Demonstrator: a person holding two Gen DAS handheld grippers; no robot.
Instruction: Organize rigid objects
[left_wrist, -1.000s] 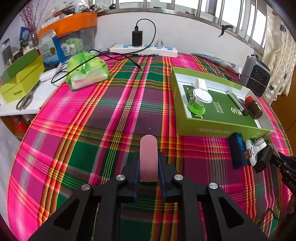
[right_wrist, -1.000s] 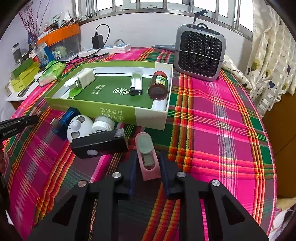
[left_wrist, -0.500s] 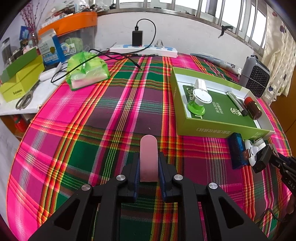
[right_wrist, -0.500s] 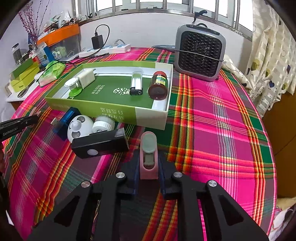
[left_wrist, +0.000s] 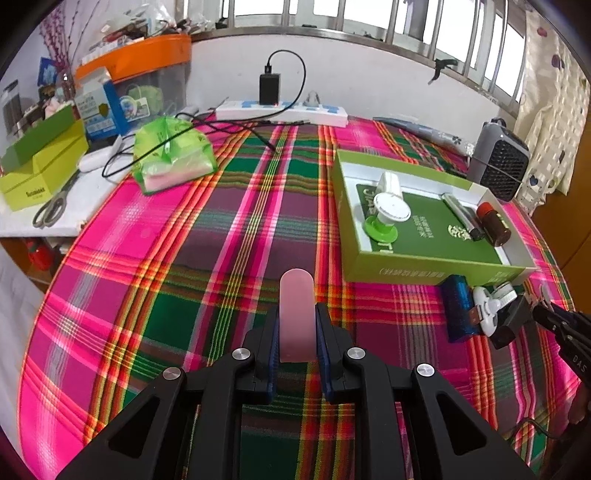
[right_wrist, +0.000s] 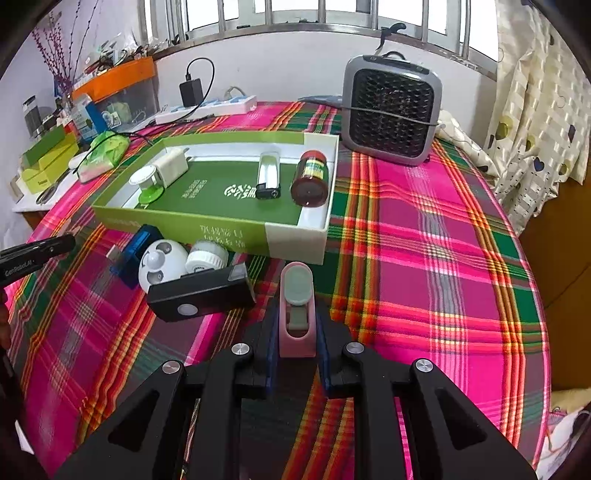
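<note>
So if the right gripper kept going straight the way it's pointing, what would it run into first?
Probably the near wall of the green box. The right gripper is shut on a pink piece whose tip points at it across a strip of bare cloth. Depth is uncertain; tilted down, it might meet the cloth first.

**Two matching black handheld grippers**

The left gripper is matte black plastic, built of two angular arms with triangular cut-outs that narrow toward the fingers. Four round silver screws sit across its linkage, two on each side. The inner faces of its fingers carry dark blue pads.

The right gripper has the same build: black arms, four silver screws, blue-lined fingers. Seen from the left wrist, its side bears white letters, partly cut off. From the right wrist, the other gripper's black edge shows white lettering too.
</note>
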